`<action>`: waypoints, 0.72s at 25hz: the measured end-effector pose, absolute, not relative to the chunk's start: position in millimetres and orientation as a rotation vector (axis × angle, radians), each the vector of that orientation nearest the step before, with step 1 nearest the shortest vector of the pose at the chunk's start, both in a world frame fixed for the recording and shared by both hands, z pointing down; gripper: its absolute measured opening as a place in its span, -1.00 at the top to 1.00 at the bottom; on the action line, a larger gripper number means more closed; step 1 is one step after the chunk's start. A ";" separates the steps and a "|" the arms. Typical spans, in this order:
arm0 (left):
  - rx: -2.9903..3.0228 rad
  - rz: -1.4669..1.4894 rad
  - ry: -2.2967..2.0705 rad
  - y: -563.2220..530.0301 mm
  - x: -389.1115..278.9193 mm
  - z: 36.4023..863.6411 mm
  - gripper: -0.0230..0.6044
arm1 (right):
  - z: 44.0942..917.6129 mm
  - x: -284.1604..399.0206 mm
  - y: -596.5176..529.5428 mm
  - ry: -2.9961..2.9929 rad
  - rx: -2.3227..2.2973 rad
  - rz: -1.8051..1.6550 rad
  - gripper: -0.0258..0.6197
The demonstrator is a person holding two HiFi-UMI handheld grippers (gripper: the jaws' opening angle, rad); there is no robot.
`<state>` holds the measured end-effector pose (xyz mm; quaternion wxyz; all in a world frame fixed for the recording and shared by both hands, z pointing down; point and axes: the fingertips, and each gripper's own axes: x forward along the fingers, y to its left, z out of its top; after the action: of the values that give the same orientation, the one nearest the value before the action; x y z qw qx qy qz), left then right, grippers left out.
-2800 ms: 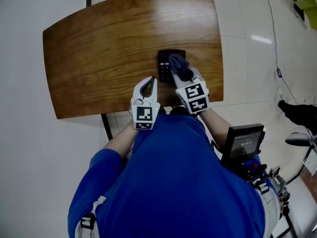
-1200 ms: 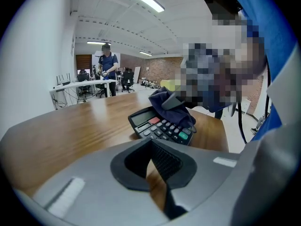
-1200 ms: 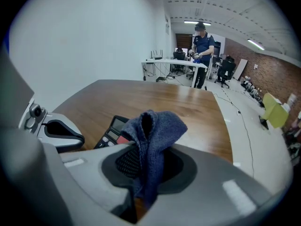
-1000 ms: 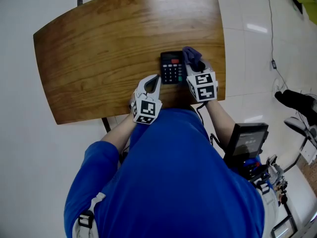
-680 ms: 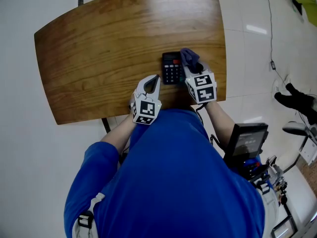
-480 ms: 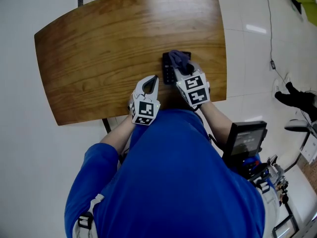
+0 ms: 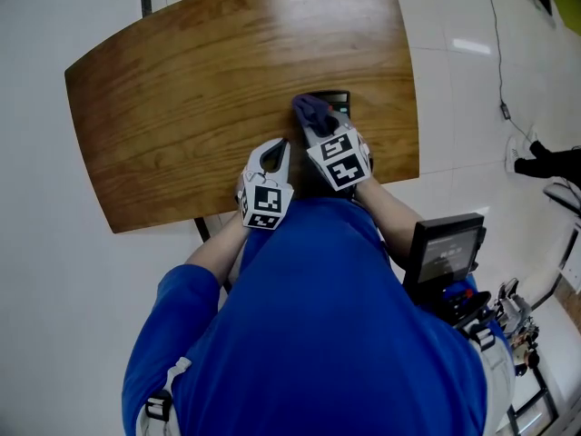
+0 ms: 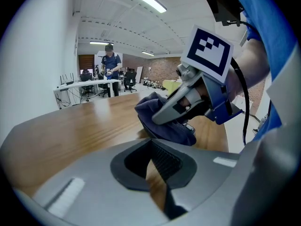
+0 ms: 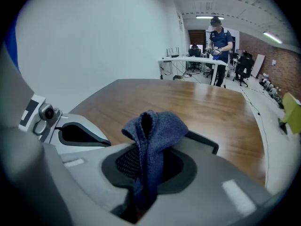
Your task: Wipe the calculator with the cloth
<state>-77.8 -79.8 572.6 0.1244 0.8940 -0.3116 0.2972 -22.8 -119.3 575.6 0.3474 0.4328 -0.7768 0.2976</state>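
A black calculator (image 7: 338, 104) lies near the front right edge of the wooden table (image 7: 209, 89). A dark blue cloth (image 7: 310, 111) covers most of it. My right gripper (image 7: 316, 127) is shut on the cloth (image 9: 151, 131) and holds it down on the calculator, of which only a dark edge (image 9: 203, 140) shows in the right gripper view. My left gripper (image 7: 276, 149) rests at the table's front edge, just left of the calculator, shut with nothing in it. In the left gripper view, past the closed left gripper (image 8: 151, 150), the right gripper (image 8: 175, 111) presses the cloth (image 8: 162, 122) downward.
The table's left and far parts are bare wood. To the right on the white floor stand a device with a dark screen (image 7: 445, 252) and a cable (image 7: 497, 53). A person (image 9: 218, 41) stands by desks far across the room.
My right gripper has swept the cloth leftward from the calculator's right side across its face, so the keys are now covered. The left gripper has stayed put.
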 end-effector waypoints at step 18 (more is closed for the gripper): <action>2.635 0.900 -0.874 -86.5 -71.3 589.8 0.91 | 596.2 79.6 -114.3 -1.828 1.366 0.848 0.71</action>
<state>-71.3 -86.5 589.8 0.1113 0.8973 -0.2976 0.3065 79.6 -114.3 596.2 0.3463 0.5263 -0.7046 0.3266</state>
